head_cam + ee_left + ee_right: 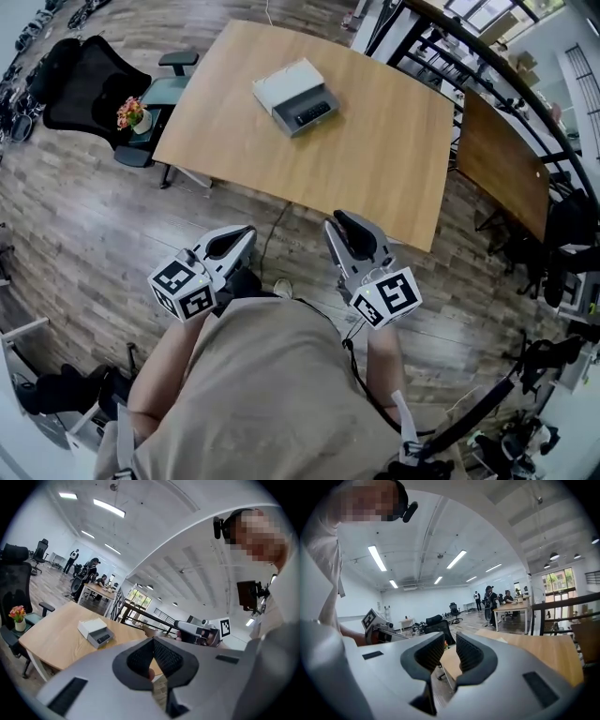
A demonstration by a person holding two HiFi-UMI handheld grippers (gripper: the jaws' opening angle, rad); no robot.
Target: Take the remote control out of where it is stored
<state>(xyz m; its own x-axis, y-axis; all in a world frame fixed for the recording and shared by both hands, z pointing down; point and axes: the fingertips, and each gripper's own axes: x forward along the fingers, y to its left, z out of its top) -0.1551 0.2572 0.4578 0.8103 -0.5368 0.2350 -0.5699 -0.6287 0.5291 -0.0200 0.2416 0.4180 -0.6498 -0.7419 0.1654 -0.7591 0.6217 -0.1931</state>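
Note:
A grey storage box (295, 97) with a white lid lies on the wooden table (375, 159), toward its far side. A dark remote control (312, 113) rests in the box's open front part. In the left gripper view the box (96, 632) appears far ahead. Both grippers hang in the air in front of the person's chest, short of the table's near edge. My left gripper (246, 232) is shut with nothing in it, its pads meeting at the tips (153, 641). My right gripper (339, 218) is also shut and holds nothing (450, 637).
A black office chair (80, 80) and a small pot of flowers (131, 114) stand left of the table. A second wooden table (502, 164) and a black railing (487, 84) lie to the right. Wood floor runs between me and the table. People stand far off in the room.

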